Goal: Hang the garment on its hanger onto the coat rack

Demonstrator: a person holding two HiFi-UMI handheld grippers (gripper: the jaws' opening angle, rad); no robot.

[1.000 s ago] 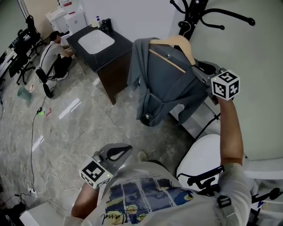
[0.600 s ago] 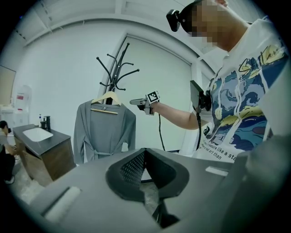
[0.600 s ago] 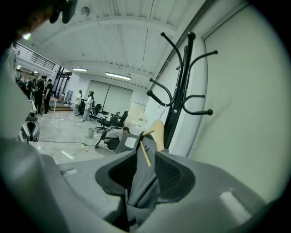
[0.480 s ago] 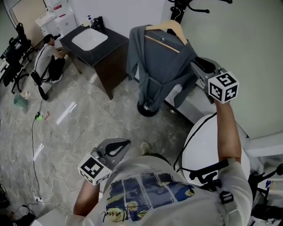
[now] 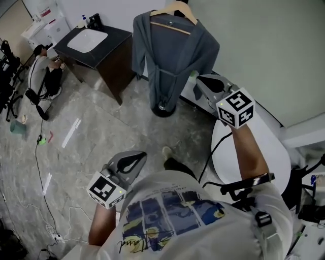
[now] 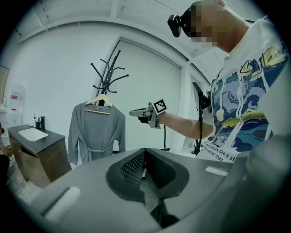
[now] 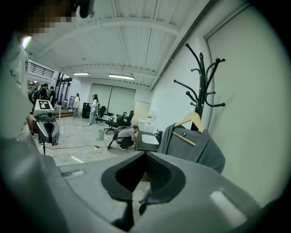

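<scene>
The right hand-held gripper (image 7: 145,157) closes its jaws until they meet, with nothing between them. In the head view it sits right of centre on an outstretched forearm, its nose aimed at the upper middle of the frame and well apart from the garment. The left hand-held gripper (image 6: 144,152) is closed and empty too, held low at the lower left of the head view, close to the person's printed T-shirt (image 5: 167,223).

The grey robe (image 5: 172,51) hangs on a wooden hanger (image 5: 175,10) at the top centre of the head view. Its belt is tied at the waist and its hem hangs just above the round base of the coat rack (image 5: 163,108). In the left gripper view the hanger's hook sits on the black coat rack, whose curved pegs spread above it.

At the upper left of the head view a dark vanity cabinet (image 5: 114,58) carries a white basin (image 5: 88,40), just beside the robe. A person (image 5: 43,71) crouches at its far end. Marbled floor tiles (image 5: 101,132) fill the left half of the frame, with a thin cable (image 5: 38,167) trailing across them.
</scene>
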